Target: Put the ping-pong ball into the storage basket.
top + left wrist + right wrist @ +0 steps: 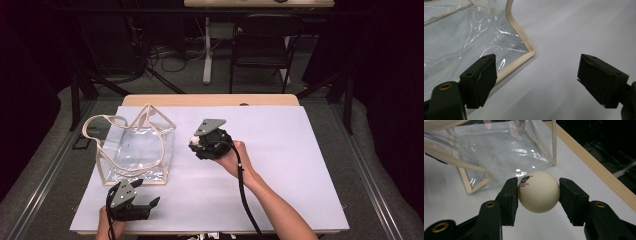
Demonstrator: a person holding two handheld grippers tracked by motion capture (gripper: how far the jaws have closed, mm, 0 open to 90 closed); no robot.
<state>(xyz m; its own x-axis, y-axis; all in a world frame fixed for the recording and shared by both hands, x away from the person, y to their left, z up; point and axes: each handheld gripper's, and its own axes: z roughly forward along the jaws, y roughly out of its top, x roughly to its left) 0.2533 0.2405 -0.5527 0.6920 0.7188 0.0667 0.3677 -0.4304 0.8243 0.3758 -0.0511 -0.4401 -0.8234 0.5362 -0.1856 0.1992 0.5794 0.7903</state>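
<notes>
Bright table, dark surround, soft focus

The high view looks forward and down over the whole table (280,150). Each gripper view sits low and close behind its own jaws — both face the clear bag (469,37) (506,150) (135,150), the shared part.

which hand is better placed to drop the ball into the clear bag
Right, probably. The right gripper is shut on the white ball, beside the clear bag. The left gripper is open and holds nothing, near the bag's corner.
</notes>
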